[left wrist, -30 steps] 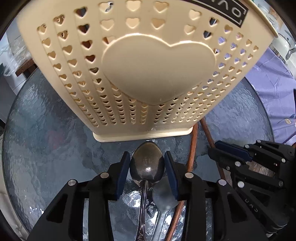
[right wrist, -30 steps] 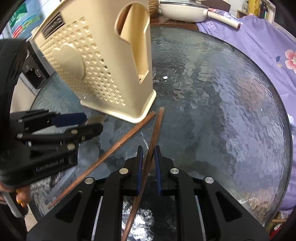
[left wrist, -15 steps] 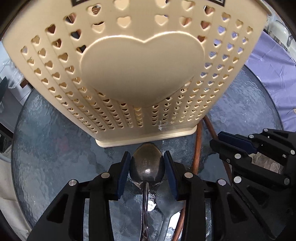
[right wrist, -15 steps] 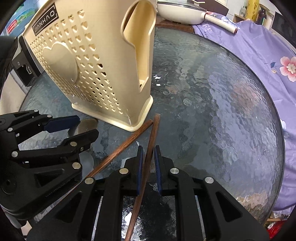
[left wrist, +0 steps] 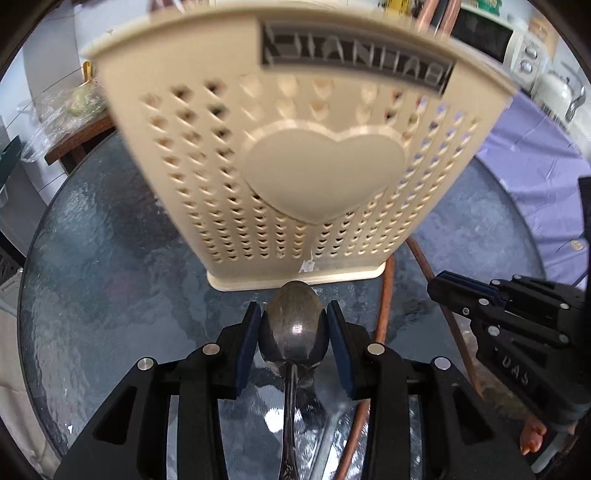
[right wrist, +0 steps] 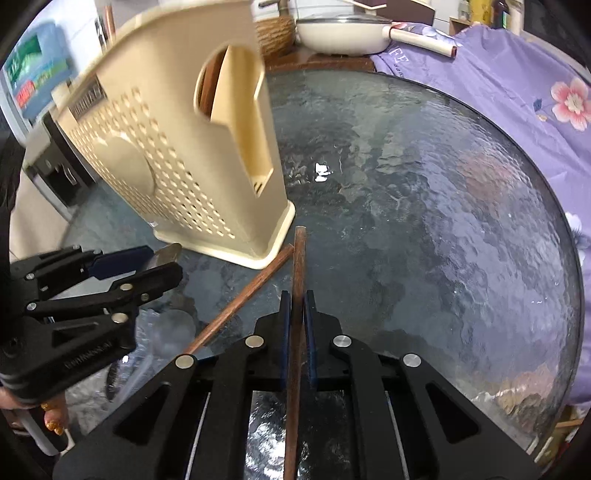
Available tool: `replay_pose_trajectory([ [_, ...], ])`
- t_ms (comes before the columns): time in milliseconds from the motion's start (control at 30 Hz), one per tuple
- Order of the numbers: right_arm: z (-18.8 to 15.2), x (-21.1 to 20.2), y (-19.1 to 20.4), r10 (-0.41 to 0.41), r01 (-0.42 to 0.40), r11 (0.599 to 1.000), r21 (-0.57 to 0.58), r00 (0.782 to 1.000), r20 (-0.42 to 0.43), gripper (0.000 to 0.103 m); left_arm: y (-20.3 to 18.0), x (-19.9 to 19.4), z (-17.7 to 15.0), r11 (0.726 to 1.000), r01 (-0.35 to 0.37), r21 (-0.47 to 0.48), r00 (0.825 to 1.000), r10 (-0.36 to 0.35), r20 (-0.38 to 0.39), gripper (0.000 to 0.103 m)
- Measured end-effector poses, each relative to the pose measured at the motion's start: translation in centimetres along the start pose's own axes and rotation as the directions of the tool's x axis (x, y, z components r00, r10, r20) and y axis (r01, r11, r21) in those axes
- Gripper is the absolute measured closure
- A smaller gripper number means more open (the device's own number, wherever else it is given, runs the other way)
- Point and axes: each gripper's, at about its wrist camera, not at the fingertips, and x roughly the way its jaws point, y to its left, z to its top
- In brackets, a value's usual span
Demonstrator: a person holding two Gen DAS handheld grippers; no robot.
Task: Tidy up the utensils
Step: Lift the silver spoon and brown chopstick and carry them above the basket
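Note:
A cream utensil holder point(left wrist: 295, 166) with heart-shaped holes stands on the glass table. My left gripper point(left wrist: 293, 314) is shut on the bowl of a dark metal spoon point(left wrist: 293, 332), just in front of the holder's base. A second spoon point(left wrist: 332, 424) lies on the table beneath it. My right gripper point(right wrist: 296, 299) is shut on a brown wooden chopstick point(right wrist: 299, 258) whose tip points at the holder's point(right wrist: 166, 147) near corner. Another chopstick point(right wrist: 251, 291) lies slanted on the glass to its left. The left gripper point(right wrist: 159, 262) shows at the left of the right wrist view.
The round textured glass table point(right wrist: 443, 221) is edged by a purple flowered cloth point(right wrist: 517, 74) on the right. A white pan point(right wrist: 343, 33) and a woven basket point(right wrist: 277, 29) stand behind. Brown sticks point(right wrist: 208, 88) show inside the holder's side cut-out.
Both cameras have pulled back and tipped up, so more of the holder's top and label shows. The spoon and the chopstick stay gripped; the held chopstick now points straighter up the frame.

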Motion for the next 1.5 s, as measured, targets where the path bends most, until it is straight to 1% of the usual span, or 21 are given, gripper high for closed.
replay_pose_trajectory([
  [133, -0.5, -1.2, -1.2, 0.082, -0.084, 0.995, 0.061, 0.996, 0.027, 0.095, 0.6, -1.9, -0.5, 1.000, 0.012, -0.003, 0.999, -0.012, 0.048, 0.067],
  [233, -0.7, -2.6, -1.5, 0.132, -0.138, 0.988, 0.075, 0.988, 0.079, 0.095, 1.1, -3.5, -1.2, 0.999, 0.031, -0.008, 0.996, -0.031, 0.083, 0.067],
  [333, -0.9, -4.8, -1.4, 0.180, -0.191, 0.980, 0.063, 0.973, 0.144, 0.095, 1.3, -5.1, -1.4, 0.999, 0.033, -0.006, 0.992, -0.032, 0.123, 0.067],
  [400, -1.0, -6.4, -1.1, 0.215, -0.227, 0.973, 0.039, 0.957, 0.194, 0.095, 1.3, -6.5, -1.4, 0.999, 0.036, 0.001, 0.988, -0.036, 0.151, 0.067],
  [533, -1.2, -8.4, -0.3, 0.246, -0.254, 0.967, -0.001, 0.937, 0.248, 0.095, 1.0, -7.9, -1.3, 0.999, 0.049, 0.002, 0.982, -0.049, 0.182, 0.067],
  [700, -1.9, -10.9, 0.7, 0.269, -0.266, 0.962, -0.052, 0.915, 0.301, 0.095, 1.0, -9.5, -1.3, 0.998, 0.058, -0.001, 0.973, -0.057, 0.225, 0.067],
  [800, -1.7, -11.8, 0.8, 0.276, -0.262, 0.961, -0.087, 0.907, 0.320, 0.095, 1.0, -10.2, -1.3, 0.998, 0.064, -0.005, 0.967, -0.061, 0.249, 0.067],
  [900, -2.0, -12.5, 1.1, 0.269, -0.251, 0.963, -0.096, 0.903, 0.335, 0.095, 1.1, -10.7, -1.2, 0.998, 0.067, -0.009, 0.962, -0.062, 0.266, 0.067],
  [1100, -1.9, -13.6, 1.2, 0.291, -0.273, 0.957, -0.100, 0.890, 0.352, 0.095, 1.2, -11.5, -1.1, 0.996, 0.084, -0.016, 0.955, -0.076, 0.286, 0.067],
  [1200, -1.6, -14.8, 1.6, 0.304, -0.279, 0.953, -0.121, 0.872, 0.383, 0.095, 1.2, -12.4, -0.8, 0.995, 0.099, -0.024, 0.946, -0.086, 0.313, 0.067],
  [1333, -0.8, -15.7, 2.2, 0.305, -0.272, 0.952, -0.140, 0.867, 0.395, 0.095, 1.5, -13.7, -0.3, 0.993, 0.110, -0.036, 0.931, -0.091, 0.353, 0.067],
  [1500, -0.3, -16.5, 2.8, 0.307, -0.262, 0.951, -0.163, 0.862, 0.404, 0.095, 1.5, -14.7, -0.1, 0.992, 0.121, -0.040, 0.918, -0.097, 0.384, 0.067],
])
